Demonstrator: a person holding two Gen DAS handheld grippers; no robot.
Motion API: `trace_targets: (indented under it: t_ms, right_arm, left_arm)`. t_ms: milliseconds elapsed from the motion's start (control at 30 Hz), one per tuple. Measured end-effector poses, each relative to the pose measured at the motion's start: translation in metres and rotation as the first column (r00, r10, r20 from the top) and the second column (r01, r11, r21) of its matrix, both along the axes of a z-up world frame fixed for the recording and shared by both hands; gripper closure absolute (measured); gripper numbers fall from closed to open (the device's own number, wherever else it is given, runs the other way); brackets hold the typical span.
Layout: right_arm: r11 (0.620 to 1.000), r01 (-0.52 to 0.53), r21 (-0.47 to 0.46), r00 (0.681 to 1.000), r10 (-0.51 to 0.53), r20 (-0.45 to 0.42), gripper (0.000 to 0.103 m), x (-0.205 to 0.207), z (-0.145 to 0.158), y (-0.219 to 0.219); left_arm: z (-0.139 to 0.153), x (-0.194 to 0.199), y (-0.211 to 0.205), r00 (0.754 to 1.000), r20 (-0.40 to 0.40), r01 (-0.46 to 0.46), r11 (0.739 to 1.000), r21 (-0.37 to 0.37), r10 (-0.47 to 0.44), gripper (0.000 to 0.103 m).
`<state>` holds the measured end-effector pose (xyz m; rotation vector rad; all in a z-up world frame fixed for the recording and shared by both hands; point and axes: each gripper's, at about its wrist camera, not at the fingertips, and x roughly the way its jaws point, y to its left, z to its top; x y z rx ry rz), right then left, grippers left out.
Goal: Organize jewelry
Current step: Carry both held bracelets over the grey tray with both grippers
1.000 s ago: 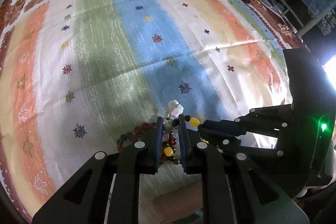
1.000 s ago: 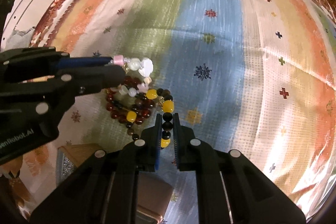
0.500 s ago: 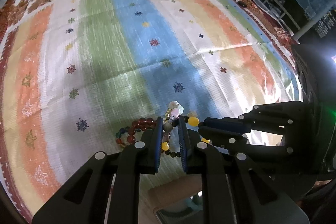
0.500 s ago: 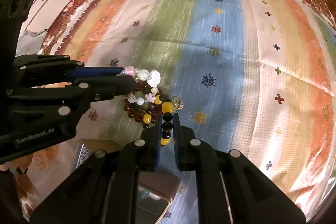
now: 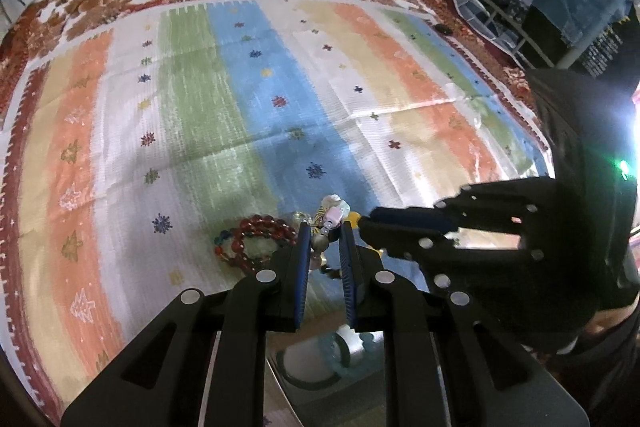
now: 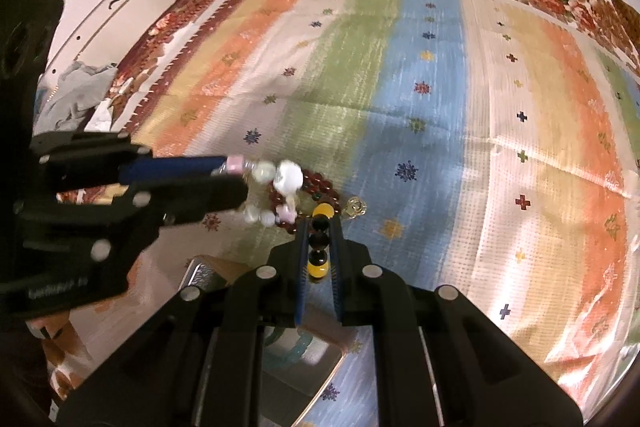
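My left gripper (image 5: 324,235) is shut on a bracelet of white and pink beads (image 5: 333,207), held clear of the striped cloth (image 5: 240,99). In the right wrist view the same beads (image 6: 289,175) dangle from the left gripper (image 6: 239,173). My right gripper (image 6: 320,227) is shut on a bracelet of black and yellow beads (image 6: 319,251), and its tip (image 5: 366,223) sits just right of the left one. A dark red bead bracelet (image 5: 256,229) lies on the cloth below both; it also shows behind the beads (image 6: 322,185).
An open box (image 6: 200,275) with a teal bangle (image 6: 292,347) inside sits under the grippers near the front edge. A small clear ring-like piece (image 6: 356,207) lies beside the red bracelet. Crumpled fabric (image 6: 76,95) lies off the cloth's left edge.
Both grippers have risen, each carrying its bracelet up from the pile. The red bracelet has stayed on the cloth and now lies apart from the two lifted ones.
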<state>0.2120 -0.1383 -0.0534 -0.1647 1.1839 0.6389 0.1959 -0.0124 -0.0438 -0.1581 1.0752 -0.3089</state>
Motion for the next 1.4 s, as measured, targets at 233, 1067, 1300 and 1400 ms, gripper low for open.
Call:
trace_targets:
  t_ms: [233,1067,1300,1400]
  right_arm:
    - [0.999,-0.023,0.025,0.999,0.022,0.025,0.092,-0.015,0.013,-0.002]
    - [0.986,-0.129,0.101,0.983,0.114,0.144,0.092,-0.084,0.060,-0.004]
    - [0.984,-0.147,0.105,0.980,0.130,0.153,0.092,-0.099,0.061,-0.009]
    - [0.983,-0.156,0.101,0.979,0.139,0.152,0.092,-0.100,0.060,-0.009]
  left_arm:
    - [0.012,-0.027,-0.008,0.999,0.034,0.018,1.000,-0.003,-0.018,0.089]
    - [0.036,-0.089,0.010,0.991,0.135,0.013,0.998,-0.061,-0.004,0.089]
    - [0.032,-0.097,0.008,0.991,0.131,0.030,0.998,-0.048,-0.023,0.089]
    - [0.032,-0.097,0.008,0.990,0.136,0.029,0.998,-0.051,-0.022,0.089]
